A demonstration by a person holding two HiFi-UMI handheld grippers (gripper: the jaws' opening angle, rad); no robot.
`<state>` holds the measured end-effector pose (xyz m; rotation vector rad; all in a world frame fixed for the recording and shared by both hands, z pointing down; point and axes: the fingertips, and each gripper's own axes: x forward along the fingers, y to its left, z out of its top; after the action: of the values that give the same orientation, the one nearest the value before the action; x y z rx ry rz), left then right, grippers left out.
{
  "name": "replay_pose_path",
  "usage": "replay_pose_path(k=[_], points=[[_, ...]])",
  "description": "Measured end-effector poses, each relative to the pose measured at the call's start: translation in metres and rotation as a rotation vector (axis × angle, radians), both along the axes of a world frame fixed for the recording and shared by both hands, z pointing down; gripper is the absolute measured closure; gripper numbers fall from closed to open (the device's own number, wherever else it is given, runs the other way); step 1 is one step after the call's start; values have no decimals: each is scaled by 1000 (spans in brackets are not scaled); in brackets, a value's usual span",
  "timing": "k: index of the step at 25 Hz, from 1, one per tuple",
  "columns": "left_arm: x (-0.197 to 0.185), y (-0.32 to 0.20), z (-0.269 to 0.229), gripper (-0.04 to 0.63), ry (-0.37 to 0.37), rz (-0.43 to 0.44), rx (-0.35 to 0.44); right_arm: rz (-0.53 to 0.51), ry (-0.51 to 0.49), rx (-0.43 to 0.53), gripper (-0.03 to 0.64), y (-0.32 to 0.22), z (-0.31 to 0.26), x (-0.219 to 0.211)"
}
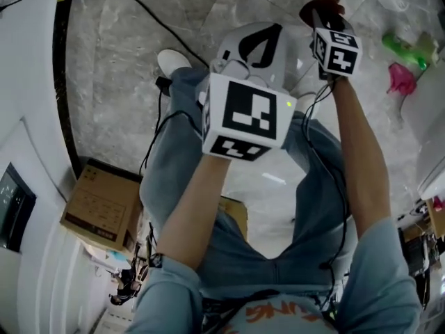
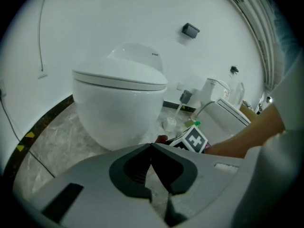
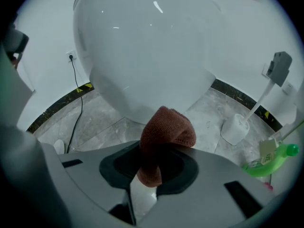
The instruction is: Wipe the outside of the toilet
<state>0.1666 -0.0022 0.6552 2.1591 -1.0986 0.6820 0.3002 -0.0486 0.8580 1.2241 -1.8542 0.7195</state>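
Note:
The white toilet [image 2: 121, 103] stands on the marble floor against the wall, lid down. In the right gripper view its bowl [image 3: 147, 56] fills the upper picture, close ahead. My right gripper [image 3: 151, 156] is shut on a folded red-brown cloth [image 3: 164, 134], which sticks out a little short of the bowl's lower front. In the head view that gripper [image 1: 321, 14] is reached forward with the cloth [image 1: 320, 7] at its tip. My left gripper [image 2: 152, 148] is shut with nothing in it, held back from the toilet; in the head view it [image 1: 261, 44] is left of the right one.
A toilet brush in its white holder [image 3: 236, 127] and a green bottle [image 3: 270, 160] stand right of the toilet. A black cable [image 3: 76, 94] runs down the wall to the floor at the left. A cardboard box [image 1: 101, 204] sits behind me at the left.

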Motion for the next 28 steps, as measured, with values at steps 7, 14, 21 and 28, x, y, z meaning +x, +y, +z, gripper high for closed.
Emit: replay_pose_path(k=[7,14,21,28], points=[[-4,9,20,600,36,-15,-105,-2,-5,38,532,-34,25,7],[-41,7,26,600,95,-126,-168,-67,-15,70,532,-50,38,-24],[-66,4,30,600,108,-160,-185,-41,-44,55,532,-44,40,-71],[-98,5,43,600,125,-194,-244,-86,-58,32,532,-30,44,-118]])
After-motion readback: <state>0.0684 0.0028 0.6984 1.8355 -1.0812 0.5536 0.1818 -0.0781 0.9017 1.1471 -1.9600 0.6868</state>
